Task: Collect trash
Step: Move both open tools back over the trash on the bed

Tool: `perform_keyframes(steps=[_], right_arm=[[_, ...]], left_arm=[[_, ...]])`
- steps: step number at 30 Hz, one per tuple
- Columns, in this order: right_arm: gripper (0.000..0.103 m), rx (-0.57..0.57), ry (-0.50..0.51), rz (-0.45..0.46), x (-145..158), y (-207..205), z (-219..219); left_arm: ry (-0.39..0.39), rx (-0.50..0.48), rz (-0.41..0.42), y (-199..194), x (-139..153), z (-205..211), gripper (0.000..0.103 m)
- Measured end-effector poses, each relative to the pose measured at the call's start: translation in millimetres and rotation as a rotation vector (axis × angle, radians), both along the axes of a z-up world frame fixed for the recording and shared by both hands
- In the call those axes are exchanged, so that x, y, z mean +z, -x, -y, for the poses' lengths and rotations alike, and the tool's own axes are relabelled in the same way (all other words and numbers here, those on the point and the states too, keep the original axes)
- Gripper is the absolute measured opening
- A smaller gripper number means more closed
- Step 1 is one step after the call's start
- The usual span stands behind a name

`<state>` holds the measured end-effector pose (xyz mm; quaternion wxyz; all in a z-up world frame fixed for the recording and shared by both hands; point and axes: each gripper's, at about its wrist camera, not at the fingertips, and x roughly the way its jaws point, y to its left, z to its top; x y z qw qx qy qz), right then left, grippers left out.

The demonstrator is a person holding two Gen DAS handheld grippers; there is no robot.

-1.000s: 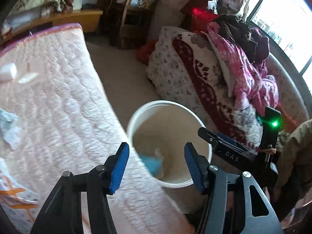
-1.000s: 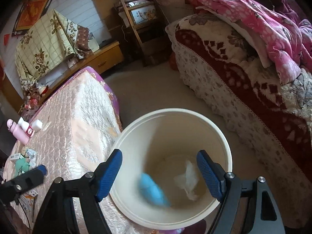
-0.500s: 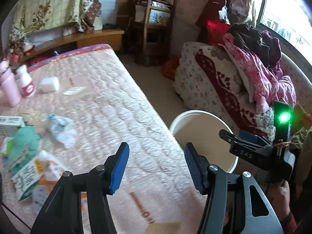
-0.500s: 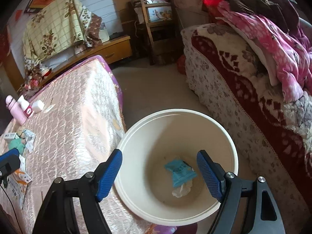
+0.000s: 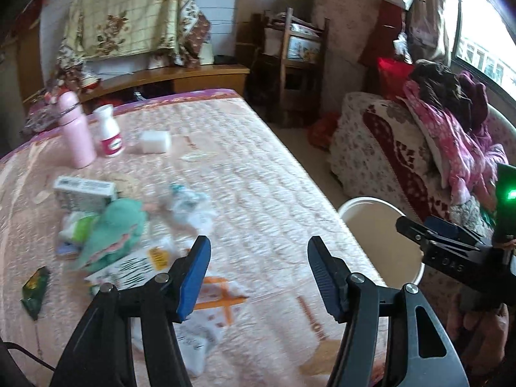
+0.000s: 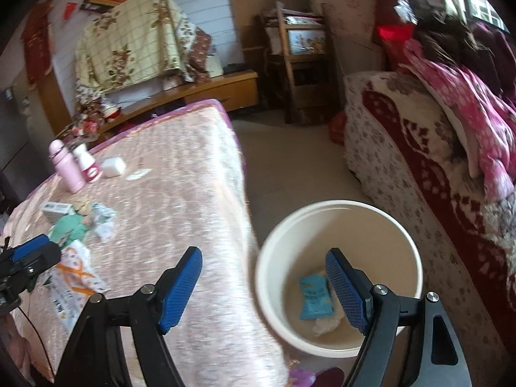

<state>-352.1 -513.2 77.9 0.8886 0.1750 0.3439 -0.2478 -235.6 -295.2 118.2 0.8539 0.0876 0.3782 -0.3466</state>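
Note:
A cream bucket (image 6: 338, 225) stands on the floor beside the pink quilted mattress (image 6: 167, 206); it holds a blue packet (image 6: 314, 296) and a white crumpled tissue (image 6: 325, 324). The bucket also shows in the left wrist view (image 5: 380, 225). On the mattress lie a crumpled clear wrapper (image 5: 190, 206), a teal cloth (image 5: 113, 229), a white printed bag (image 5: 206, 293) and a dark green packet (image 5: 35, 287). My left gripper (image 5: 254, 277) is open and empty over the mattress. My right gripper (image 6: 264, 290) is open and empty above the bucket's left rim.
A pink bottle (image 5: 75, 129), a white bottle (image 5: 109, 135), a white block (image 5: 154, 140) and a small box (image 5: 84, 190) stand at the mattress's far left. A sofa with pink and red blankets (image 5: 419, 161) lies right of the bucket. A wooden rack (image 5: 296, 58) stands behind.
The blue packet fell into the bucket and settled on its floor. My left gripper swung left from the bucket over the mattress. My right gripper shifted slightly left.

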Motion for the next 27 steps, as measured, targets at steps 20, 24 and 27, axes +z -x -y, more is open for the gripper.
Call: perform_keyframes(steps=[20, 24, 27], right_arm=[[0.082, 0.273, -0.011, -0.013, 11.1, -78.0, -124.6], [0.082, 0.325, -0.015, -0.025, 8.6, -92.9, -145.5], [0.082, 0.365, -0.014, -0.031, 8.5, -102.4, -157.0]], left_arm=[[-0.017, 0.257, -0.005, -52.8, 1.3, -160.1, 0.065], [-0.026, 0.301, -0.019, -65.5, -3.9, -188.8, 0.065], [-0.047, 0.333, -0.025, -75.2, -11.0, -207.4, 0.065]])
